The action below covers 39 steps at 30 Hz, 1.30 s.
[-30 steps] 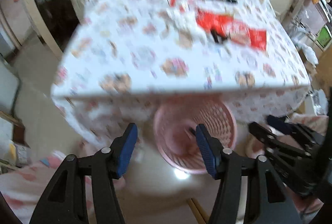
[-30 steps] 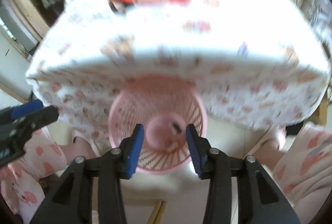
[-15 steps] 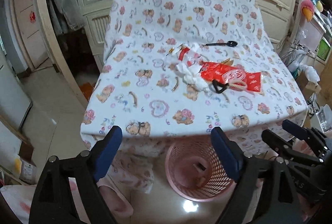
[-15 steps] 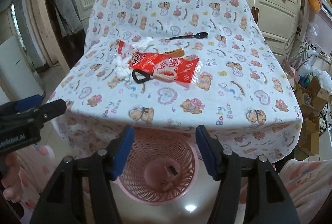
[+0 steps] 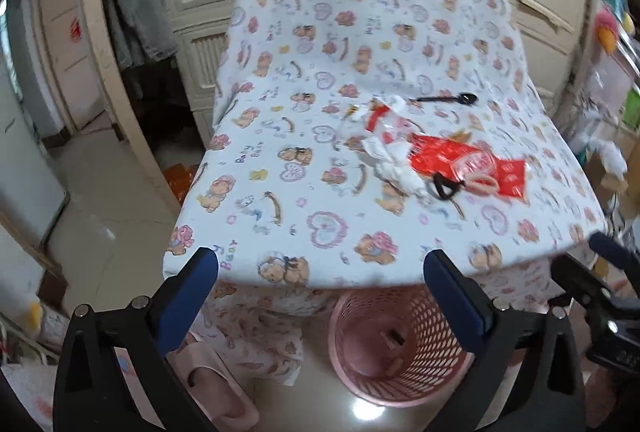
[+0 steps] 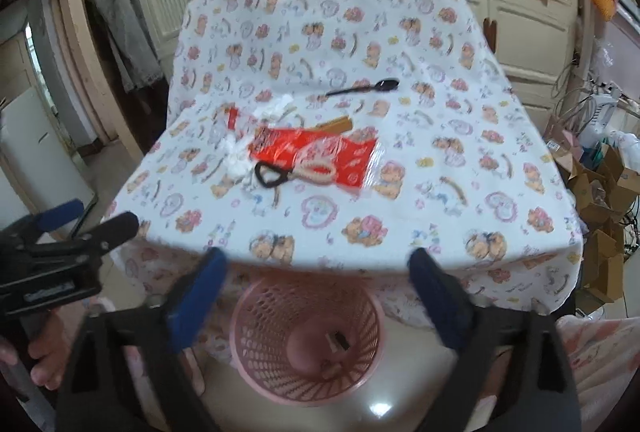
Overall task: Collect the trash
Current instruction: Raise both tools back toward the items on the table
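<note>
Both jaws just opened wide, empty — the red wrapper (image 6: 316, 156) lies ahead, long axis crosswise, nearer the right hand-held gripper (image 6: 316, 292) than the left hand-held gripper (image 5: 320, 292).

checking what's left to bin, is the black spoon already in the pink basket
No, the spoon lies on the table beyond the red wrapper, while the basket stands on the floor below the table edge.

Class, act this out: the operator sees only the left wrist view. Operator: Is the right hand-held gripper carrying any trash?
Observer: No. The right hand-held gripper has just been opening its jaws, and nothing is between them.
Operator: What is the brown bit beyond the red wrapper?
Observer: A brown stick, lying along the far edge of the red wrapper.
Operator: What is right of the table?
Observer: A pile of cardboard boxes on the floor.
</note>
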Motion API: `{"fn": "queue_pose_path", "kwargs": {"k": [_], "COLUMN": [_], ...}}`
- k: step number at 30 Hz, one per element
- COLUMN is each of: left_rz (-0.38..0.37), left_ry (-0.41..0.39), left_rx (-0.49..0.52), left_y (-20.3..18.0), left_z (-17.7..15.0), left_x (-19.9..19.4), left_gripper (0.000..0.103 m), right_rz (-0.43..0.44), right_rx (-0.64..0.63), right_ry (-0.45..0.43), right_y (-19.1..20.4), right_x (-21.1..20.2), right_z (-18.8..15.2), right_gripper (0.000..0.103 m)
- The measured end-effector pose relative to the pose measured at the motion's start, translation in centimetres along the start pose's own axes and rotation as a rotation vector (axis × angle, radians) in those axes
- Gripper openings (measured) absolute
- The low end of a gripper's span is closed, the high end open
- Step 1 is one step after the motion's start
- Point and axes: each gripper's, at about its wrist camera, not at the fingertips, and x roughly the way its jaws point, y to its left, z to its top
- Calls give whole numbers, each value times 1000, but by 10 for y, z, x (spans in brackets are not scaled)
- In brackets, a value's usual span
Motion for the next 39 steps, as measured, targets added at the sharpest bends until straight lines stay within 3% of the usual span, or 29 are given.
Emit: {"fn": "queue_pose_path", "kwargs": {"k": [9,14,18,29,35,37,39], "left_rz": [6,85,58,74,74,73,72], "left_ry": [-3,-31,-52,-58,-58,-57,-53], "left_rx": [-60,-40,-94,-133,-116,-112,-110], "left_y": [11,14,28,41,36,34,33], "left_z": [6,12,18,24,23,23,23], "left_x": [2,6,7,7,8,8,9], "left_gripper": [102,102,102,102,102,102,102], "right_rz": [7,69,80,-25,-64,-46,-40], "right_rx": [-17,-99,-112,-170,-183,-172,-195], "right_ry": [0,43,74,130,137,118,119], "right_y": [3,26,36,45,40,37,38], "right_x": [8,21,41,102,118,115,113], "right_z": [19,40,53,61,58,60,61], "right_gripper": [97,85,76,70,43,13,5]}}
